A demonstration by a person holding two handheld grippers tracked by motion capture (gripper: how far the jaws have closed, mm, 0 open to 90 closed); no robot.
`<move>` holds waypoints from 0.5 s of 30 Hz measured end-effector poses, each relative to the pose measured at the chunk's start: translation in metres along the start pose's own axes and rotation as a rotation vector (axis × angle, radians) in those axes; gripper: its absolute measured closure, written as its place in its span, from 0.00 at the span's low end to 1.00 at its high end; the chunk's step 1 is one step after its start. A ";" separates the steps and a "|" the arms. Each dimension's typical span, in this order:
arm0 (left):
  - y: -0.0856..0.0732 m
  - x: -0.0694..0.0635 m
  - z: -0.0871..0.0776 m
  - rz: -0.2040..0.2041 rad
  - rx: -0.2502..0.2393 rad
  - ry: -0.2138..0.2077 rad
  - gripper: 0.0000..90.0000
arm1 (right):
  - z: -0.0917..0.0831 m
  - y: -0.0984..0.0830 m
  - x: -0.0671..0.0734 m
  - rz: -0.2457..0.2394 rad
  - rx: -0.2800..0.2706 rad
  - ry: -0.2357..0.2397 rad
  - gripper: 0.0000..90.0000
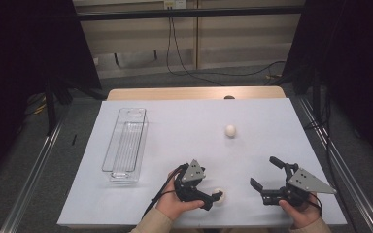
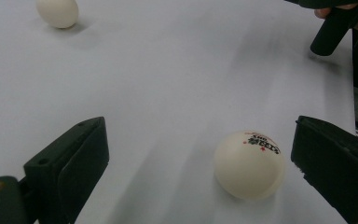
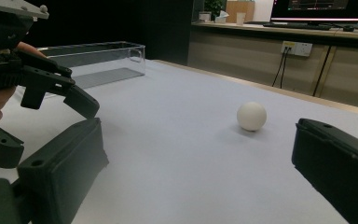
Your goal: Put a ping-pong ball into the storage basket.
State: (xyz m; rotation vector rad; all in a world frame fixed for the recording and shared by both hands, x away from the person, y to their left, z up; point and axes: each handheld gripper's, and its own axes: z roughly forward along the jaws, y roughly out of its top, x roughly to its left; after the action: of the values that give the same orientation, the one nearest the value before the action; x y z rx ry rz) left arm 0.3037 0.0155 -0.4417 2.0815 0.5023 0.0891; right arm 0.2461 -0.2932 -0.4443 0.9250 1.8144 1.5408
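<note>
Two white table-tennis balls lie on the white sheet (image 1: 184, 126). The near ball (image 1: 218, 195) (image 2: 249, 164), with red and black print, rests between the jaws of my left gripper (image 1: 209, 189) (image 2: 200, 135), close to the right jaw and apparently not touched. That gripper is open wide. The far ball (image 1: 230, 130) (image 2: 58, 11) (image 3: 251, 115) sits alone mid-table. My right gripper (image 1: 264, 172) (image 3: 196, 135) is open at the front right and points toward the far ball, with nothing between its jaws. The right gripper view also shows the left gripper (image 3: 51, 84) at the left.
A clear, long plastic bin (image 1: 126, 145) (image 3: 98, 60) stands empty on the left of the sheet. A wooden table edge (image 1: 194, 93) runs behind it. Cables hang on the wall beyond. One jaw of the right gripper (image 2: 331, 30) shows in the left gripper view.
</note>
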 end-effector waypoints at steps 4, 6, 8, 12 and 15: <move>0.000 -0.001 0.002 -0.001 0.011 -0.005 0.05 | 0.000 0.000 0.000 -0.002 -0.001 0.001 0.02; 0.000 -0.002 0.003 0.001 0.014 -0.008 0.05 | 0.000 0.000 0.000 -0.002 -0.001 0.001 0.02; 0.001 -0.002 0.004 0.002 0.019 -0.009 0.05 | 0.000 0.000 0.000 0.000 -0.003 0.003 0.02; 0.002 -0.003 0.006 0.010 0.027 -0.011 0.05 | 0.000 0.000 0.000 0.000 -0.002 0.006 0.02; 0.003 -0.005 0.008 0.014 0.029 -0.017 0.06 | 0.000 0.000 0.000 -0.001 -0.003 0.006 0.02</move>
State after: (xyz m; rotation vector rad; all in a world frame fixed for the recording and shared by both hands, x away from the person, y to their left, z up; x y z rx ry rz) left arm 0.3026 0.0059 -0.4433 2.1121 0.4817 0.0726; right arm 0.2458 -0.2931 -0.4439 0.9185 1.8160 1.5466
